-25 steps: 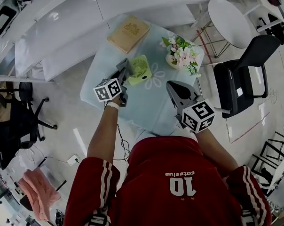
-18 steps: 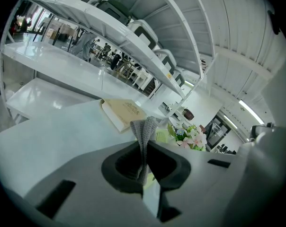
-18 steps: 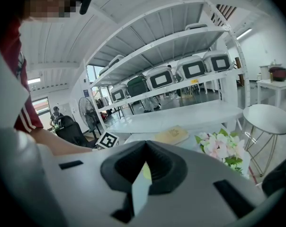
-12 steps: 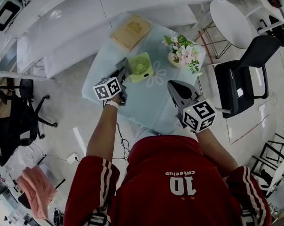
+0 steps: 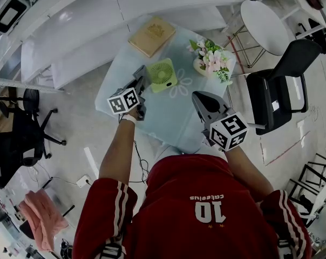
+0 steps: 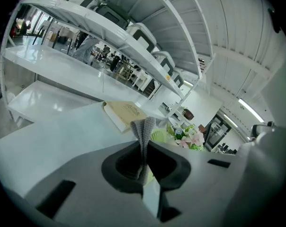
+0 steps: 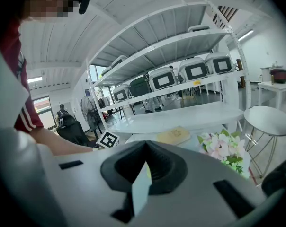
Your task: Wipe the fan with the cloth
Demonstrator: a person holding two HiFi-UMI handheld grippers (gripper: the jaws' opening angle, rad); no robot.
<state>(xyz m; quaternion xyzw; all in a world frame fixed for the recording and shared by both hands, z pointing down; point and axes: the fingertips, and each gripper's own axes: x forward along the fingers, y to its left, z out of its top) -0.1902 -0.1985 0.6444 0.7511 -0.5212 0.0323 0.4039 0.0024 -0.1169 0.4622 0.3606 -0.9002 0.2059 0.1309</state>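
A small green fan (image 5: 163, 74) stands on the pale table (image 5: 152, 117), facing up toward the head camera. My left gripper (image 5: 142, 75) is just left of the fan and shut on a grey knit cloth (image 6: 144, 128), which sticks up from between the jaws. In the left gripper view, the fan (image 6: 158, 135) peeks out just behind the cloth. My right gripper (image 5: 199, 98) hovers over the table's right part, apart from the fan, its jaws shut with nothing in them. The right gripper view shows the right gripper (image 7: 145, 147) pointing toward the shelves.
A tan book (image 5: 151, 36) lies at the table's far side and a pot of pink and white flowers (image 5: 212, 61) stands at the far right corner. A black chair (image 5: 279, 85) and a round white side table (image 5: 265, 18) are to the right; white shelving (image 5: 71, 31) runs behind.
Almost nothing has changed. Both grippers hold their places; only the head view has shifted slightly.
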